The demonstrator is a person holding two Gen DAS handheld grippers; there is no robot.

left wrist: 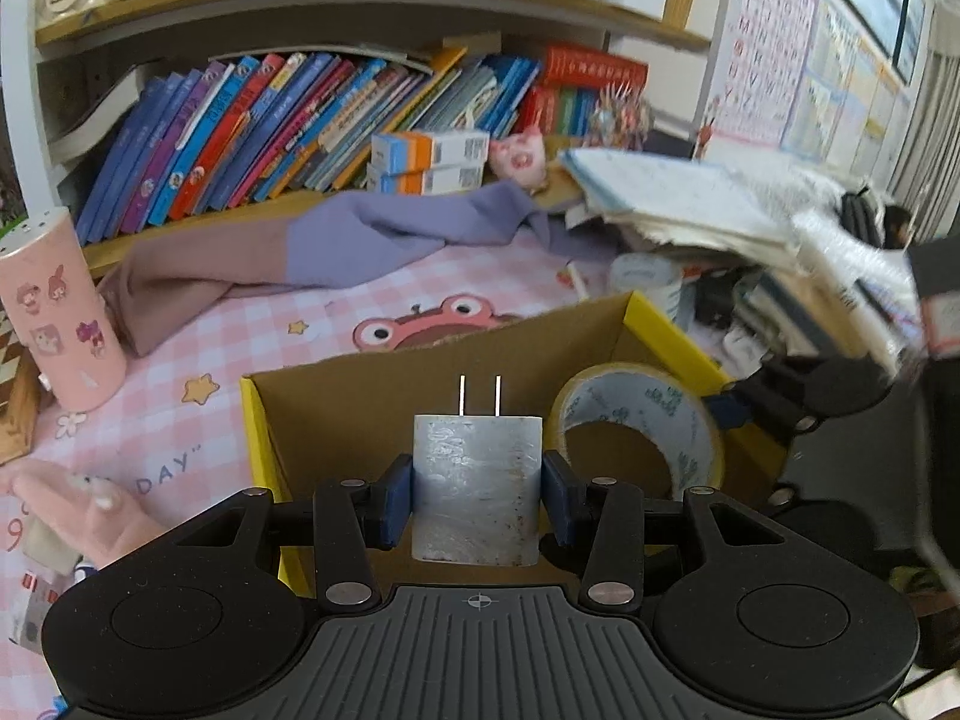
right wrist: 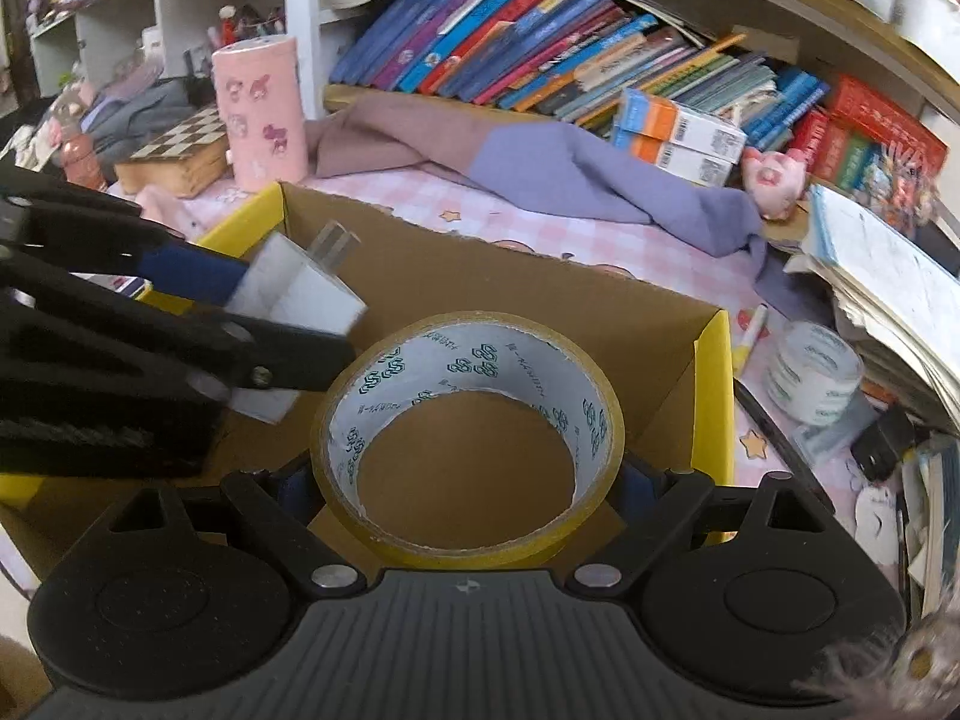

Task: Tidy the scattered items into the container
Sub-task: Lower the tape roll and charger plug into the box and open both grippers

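My left gripper is shut on a white plug adapter, prongs pointing forward, held over the open yellow cardboard box. My right gripper is shut on a yellow tape roll, held over the same box. The tape roll also shows in the left wrist view, to the right of the adapter. The adapter and left gripper show in the right wrist view, at the box's left side. A clear tape roll lies on the pink checked cloth right of the box.
A pink cylinder tin stands left of the box. A purple and mauve cloth lies behind it. A bookshelf, orange boxes, a pig plush, a paper stack and a chessboard box surround the area.
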